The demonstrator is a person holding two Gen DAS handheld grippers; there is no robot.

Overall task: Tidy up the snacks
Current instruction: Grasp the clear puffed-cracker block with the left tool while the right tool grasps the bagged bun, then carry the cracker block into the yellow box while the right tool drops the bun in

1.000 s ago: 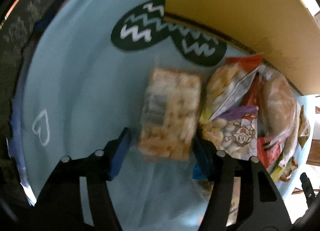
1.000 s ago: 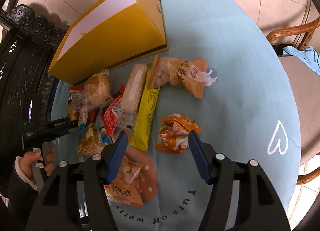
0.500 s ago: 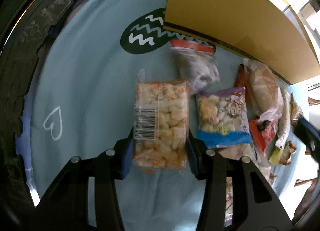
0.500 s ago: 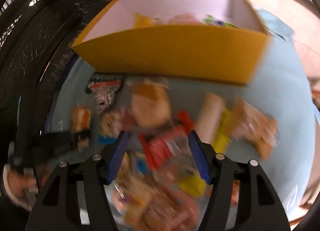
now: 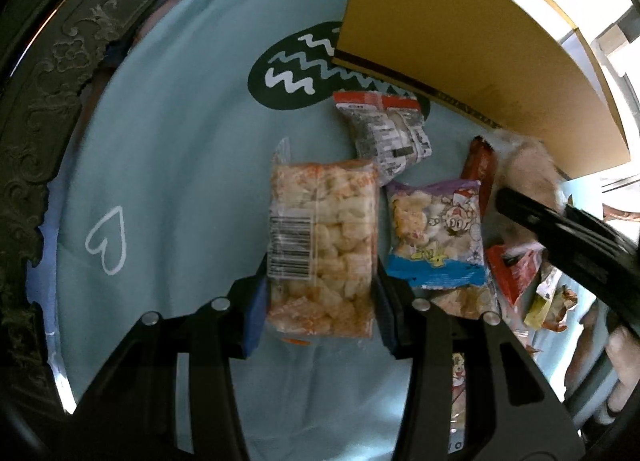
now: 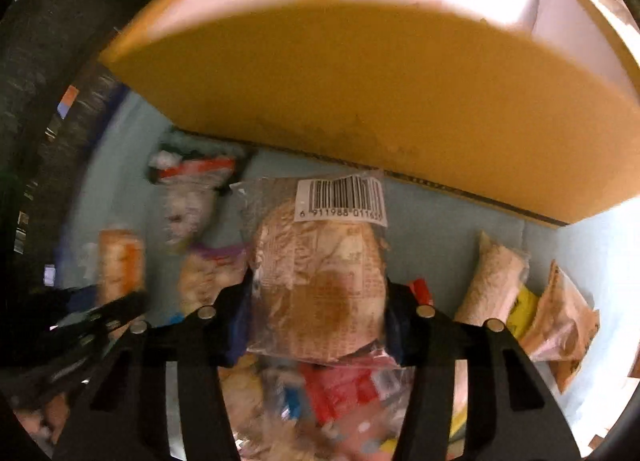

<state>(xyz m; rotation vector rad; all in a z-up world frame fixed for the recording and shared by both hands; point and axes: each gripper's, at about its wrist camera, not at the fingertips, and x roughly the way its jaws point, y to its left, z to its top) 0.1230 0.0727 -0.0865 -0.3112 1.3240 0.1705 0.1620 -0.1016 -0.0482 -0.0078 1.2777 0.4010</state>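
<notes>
Yellow cardboard box (image 5: 472, 61) sits at the far side of the bench (image 5: 180, 149), which has a light blue cloth with a white heart and a dark zigzag patch on it. Left gripper (image 5: 318, 293) has its blue fingers (image 5: 254, 313) pressed on both sides of a clear pack of puffed rice squares (image 5: 324, 245), barcode on the left edge, so it's got a proper grip. Just beside that pack, on the side away from the heart, lies a purple and blue cartoon bag (image 5: 438, 239), and a red-topped packet (image 5: 386, 133) lies between that and the box.

Right gripper (image 6: 318, 321) is closing its fingers on a round bun in a clear wrapper (image 6: 320, 281), barcode end pointing at the box, and the pads look to be touching the wrapper already. That view is pretty blurry. Under and around the bun there's a heap of other snacks, with a pale roll (image 6: 494, 281) and an orange bag (image 6: 560, 321) off beside it, near the box's corner.
</notes>
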